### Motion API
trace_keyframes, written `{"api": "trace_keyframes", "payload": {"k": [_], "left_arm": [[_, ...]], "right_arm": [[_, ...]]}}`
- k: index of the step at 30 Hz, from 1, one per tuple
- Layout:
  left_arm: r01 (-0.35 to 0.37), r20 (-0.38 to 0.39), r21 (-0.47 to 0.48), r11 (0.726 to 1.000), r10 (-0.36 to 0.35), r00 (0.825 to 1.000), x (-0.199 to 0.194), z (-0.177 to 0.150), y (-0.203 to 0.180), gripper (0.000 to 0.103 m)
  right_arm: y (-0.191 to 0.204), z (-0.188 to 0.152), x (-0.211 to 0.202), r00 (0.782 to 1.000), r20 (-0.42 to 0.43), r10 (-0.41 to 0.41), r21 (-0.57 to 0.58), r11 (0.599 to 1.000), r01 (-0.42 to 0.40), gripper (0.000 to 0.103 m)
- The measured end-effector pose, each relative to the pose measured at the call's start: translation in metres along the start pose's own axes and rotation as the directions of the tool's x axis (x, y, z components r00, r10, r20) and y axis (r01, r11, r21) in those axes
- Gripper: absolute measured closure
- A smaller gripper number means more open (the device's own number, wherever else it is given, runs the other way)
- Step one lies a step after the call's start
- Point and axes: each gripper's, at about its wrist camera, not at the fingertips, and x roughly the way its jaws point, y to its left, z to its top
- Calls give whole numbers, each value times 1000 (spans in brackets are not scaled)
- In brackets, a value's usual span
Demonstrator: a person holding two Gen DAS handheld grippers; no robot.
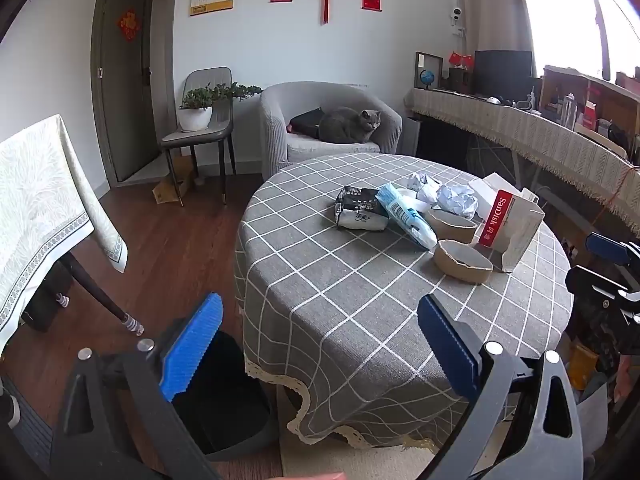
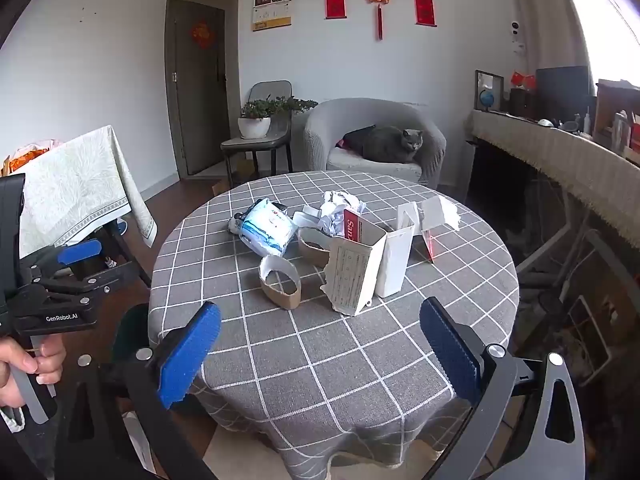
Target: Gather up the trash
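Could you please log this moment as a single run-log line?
left gripper: open, empty | right gripper: open, empty | trash pile: untouched on round table | phase: approach

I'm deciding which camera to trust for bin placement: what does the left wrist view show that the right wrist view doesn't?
Only the left wrist view shows the black bin on the floor beside the table, plus the black snack bag clearly. Only the right wrist view shows the hand squeezing the left gripper's handle, and a white bag standing upright. Both show the round table, SanDisk box, cardboard rings and the cat.
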Motion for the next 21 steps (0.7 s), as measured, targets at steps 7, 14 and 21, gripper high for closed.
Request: {"api": "trace_keyframes", "payload": {"k": [7,14,21], "left_arm": [[-3,11,4,1000,3,1000,-1,0,0,3],[-4,10,6,1000,4,1000,0,0,0,3],[-4,9,7,1000,4,1000,0,0,0,3]], "right_arm": [[0,0,1,1000,3,4,3,1000,-4,3],[-2,1,1,1000,2,6,6,1000,-6,3],[-1,0,-1,1000,3,7,6,1000,-7,3]]}}
